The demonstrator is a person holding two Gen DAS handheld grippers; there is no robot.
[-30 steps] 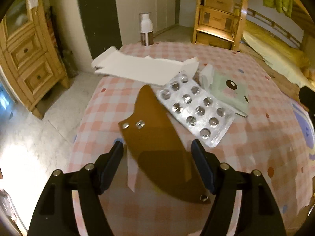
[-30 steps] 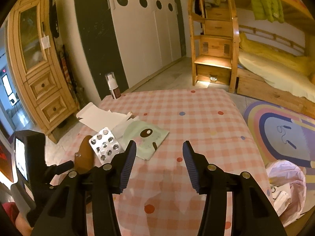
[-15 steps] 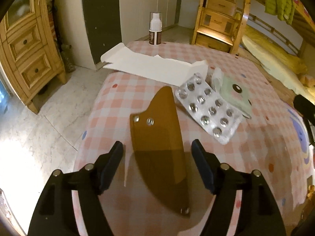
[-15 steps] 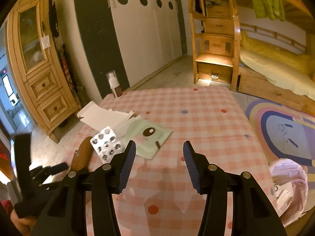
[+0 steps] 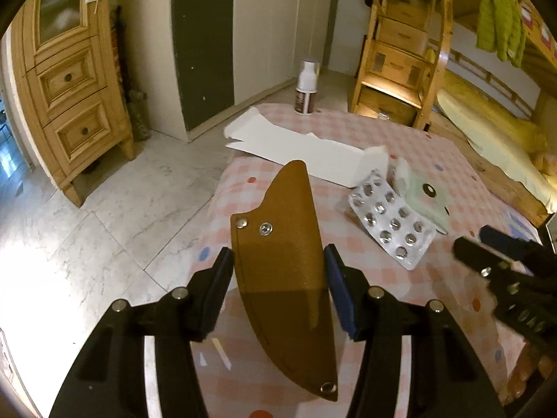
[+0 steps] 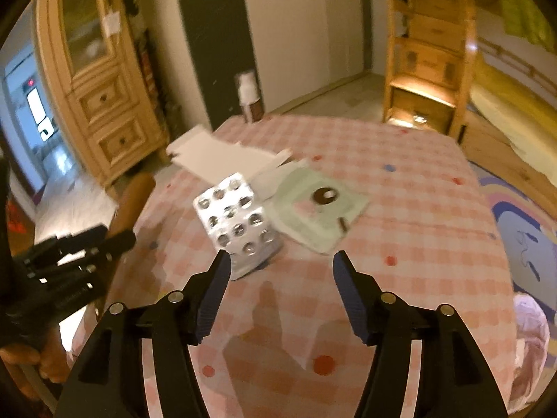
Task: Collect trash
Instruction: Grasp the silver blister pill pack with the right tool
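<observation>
A brown plastic sheath with rivets lies between the pads of my left gripper. The jaws are closing and both pads touch its edges. The right wrist view shows that left gripper holding the sheath tilted up at the table's left edge. A silver blister pack lies just beyond the left fingertip of my right gripper, whose jaws are opening with nothing between them. Behind the pack lie a pale green packet and a flattened white carton.
A pink checked cloth covers the table. A white-capped bottle stands at its far edge. A crumpled pink-white bag lies on the floor at right, beside a coloured rug. A wooden cabinet stands left, bunk-bed steps behind.
My left gripper's jaws narrowed onto the brown sheath and raised it off the cloth. My right gripper moved left and lower toward the blister pack, and its jaws widened.
</observation>
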